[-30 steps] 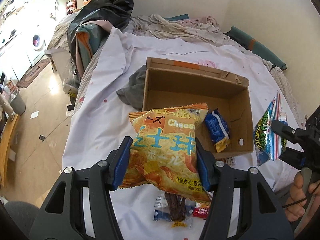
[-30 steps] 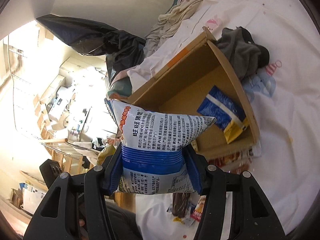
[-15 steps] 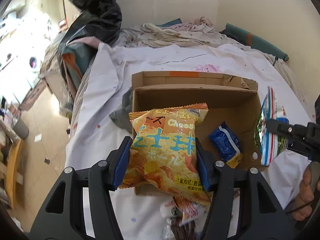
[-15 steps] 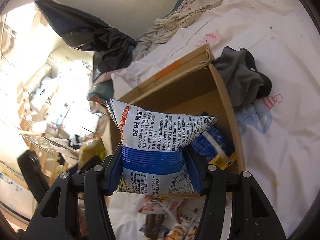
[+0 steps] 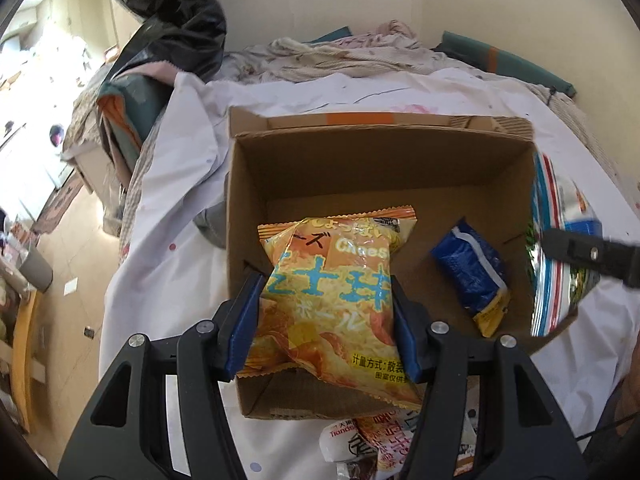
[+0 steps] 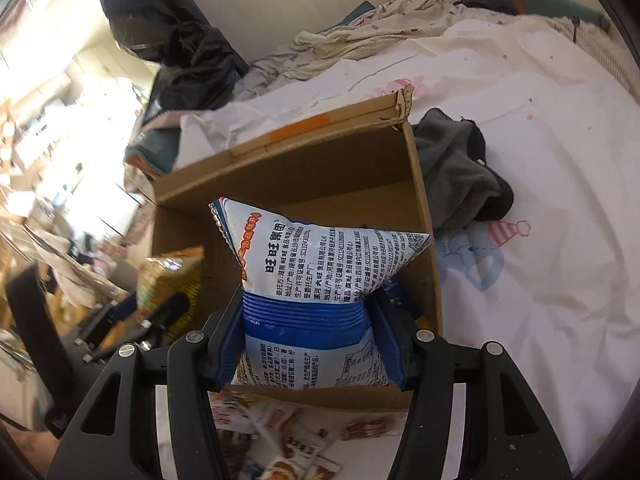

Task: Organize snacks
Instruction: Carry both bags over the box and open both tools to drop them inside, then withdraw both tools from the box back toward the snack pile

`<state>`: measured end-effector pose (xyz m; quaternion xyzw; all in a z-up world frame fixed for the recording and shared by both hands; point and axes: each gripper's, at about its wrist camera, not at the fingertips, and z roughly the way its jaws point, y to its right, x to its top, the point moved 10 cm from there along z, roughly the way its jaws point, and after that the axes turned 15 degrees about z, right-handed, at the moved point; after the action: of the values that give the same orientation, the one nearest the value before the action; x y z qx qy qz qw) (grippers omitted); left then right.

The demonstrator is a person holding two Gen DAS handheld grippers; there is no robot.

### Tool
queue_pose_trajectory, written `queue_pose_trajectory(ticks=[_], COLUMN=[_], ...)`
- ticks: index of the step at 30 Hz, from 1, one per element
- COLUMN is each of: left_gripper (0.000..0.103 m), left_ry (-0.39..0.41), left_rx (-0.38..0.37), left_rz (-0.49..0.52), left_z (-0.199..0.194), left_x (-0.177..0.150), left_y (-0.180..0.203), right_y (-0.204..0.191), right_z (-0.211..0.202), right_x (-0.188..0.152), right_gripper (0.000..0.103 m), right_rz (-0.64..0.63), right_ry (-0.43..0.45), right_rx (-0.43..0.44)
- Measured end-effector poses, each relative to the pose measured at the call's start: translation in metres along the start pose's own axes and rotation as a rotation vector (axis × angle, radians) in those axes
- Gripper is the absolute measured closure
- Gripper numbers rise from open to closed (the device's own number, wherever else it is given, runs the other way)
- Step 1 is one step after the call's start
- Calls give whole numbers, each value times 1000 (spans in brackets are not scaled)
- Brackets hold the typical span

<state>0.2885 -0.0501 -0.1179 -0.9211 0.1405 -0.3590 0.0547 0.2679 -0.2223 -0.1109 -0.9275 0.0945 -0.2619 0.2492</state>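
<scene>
Your left hand-held gripper (image 5: 324,320) clenches the orange cheese-snack bag (image 5: 332,300) over the open cardboard box (image 5: 360,160) on the bed (image 5: 168,248); a blue packet (image 5: 472,268) lies inside; your right hand-held gripper (image 6: 306,344) grips the white-and-blue bag (image 6: 316,272) above the box's near edge.

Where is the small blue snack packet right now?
Left wrist view: the blue packet lies inside the cardboard box, right of centre, beside the orange cheese bag.

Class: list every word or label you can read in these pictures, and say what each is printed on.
"Chees": orange-yellow crinkled snack bag in the left gripper.
"计量方式:散装": yellow strip, same bag.
"旺旺集团": white-and-blue snack bag in the right gripper; its fine print is too small.
"Tiands": white packet, cut off.
</scene>
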Motion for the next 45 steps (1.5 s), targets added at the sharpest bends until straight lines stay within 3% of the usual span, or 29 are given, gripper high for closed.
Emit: queue_pose_trajectory(ticks=[17,29,33,35,38,45], left_gripper=[48,45,25,19,14,14], left_ry=[-40,-58,-46,-34,-19,-13], left_rx=[28,-6,10,0,-16,-19], left_rz=[-18,33,38,30,19,20], left_z=[9,13,11,9,5,1], left_x=[1,-3,-1,0,2,2], left_y=[-5,7,6,6,7,9], right_y=[-2,-2,-3,-4,-8,-7], right_z=[15,14,12,11,5,-1], right_x=[-6,-5,-5,-4,0,3], right_gripper=[41,39,38,34,12,9], right_rz=[-123,-100,-85,-69,-34,7], right_ry=[11,6,6,5,20,32], right_rx=[-125,-108,-89,-65,-11,14])
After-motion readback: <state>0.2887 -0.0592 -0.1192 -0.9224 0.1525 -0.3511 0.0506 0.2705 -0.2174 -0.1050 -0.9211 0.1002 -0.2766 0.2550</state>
